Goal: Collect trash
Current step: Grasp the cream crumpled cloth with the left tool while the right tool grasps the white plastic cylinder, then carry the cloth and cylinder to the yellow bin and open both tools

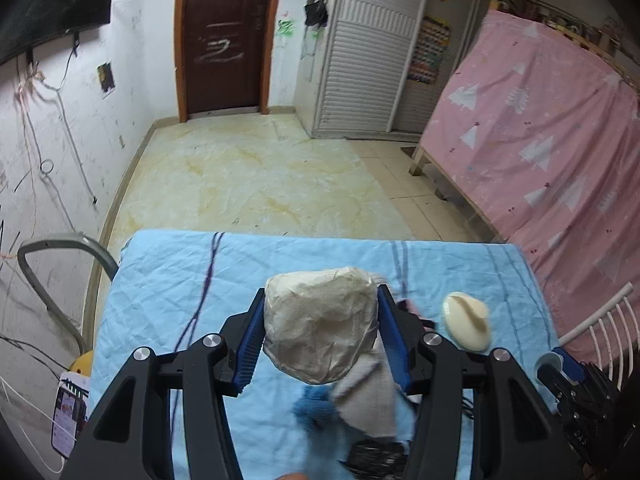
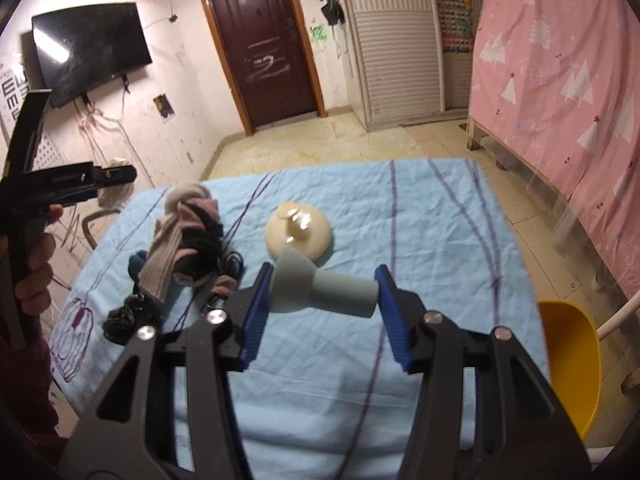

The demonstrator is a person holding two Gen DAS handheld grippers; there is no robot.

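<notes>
L gripper (image 1: 320, 324) clamps paper wad (image 1: 320, 324), R gripper (image 2: 322, 290) clamps funnel (image 2: 316, 288)

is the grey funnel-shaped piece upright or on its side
On its side. The grey funnel-shaped piece lies crosswise in the right tool, flared end against one blue pad, narrow end against the other, lifted off the blue sheet.

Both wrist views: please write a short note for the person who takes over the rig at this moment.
Left hand-held gripper: shut on crumpled paper ball, held above the blue cloth.
Right hand-held gripper: shut on grey funnel-shaped piece.
On the cloth: cream dome-shaped lid, pile of socks.
Done: two pieces picked up.
Left: drop them; no bin is certain in view.
</notes>
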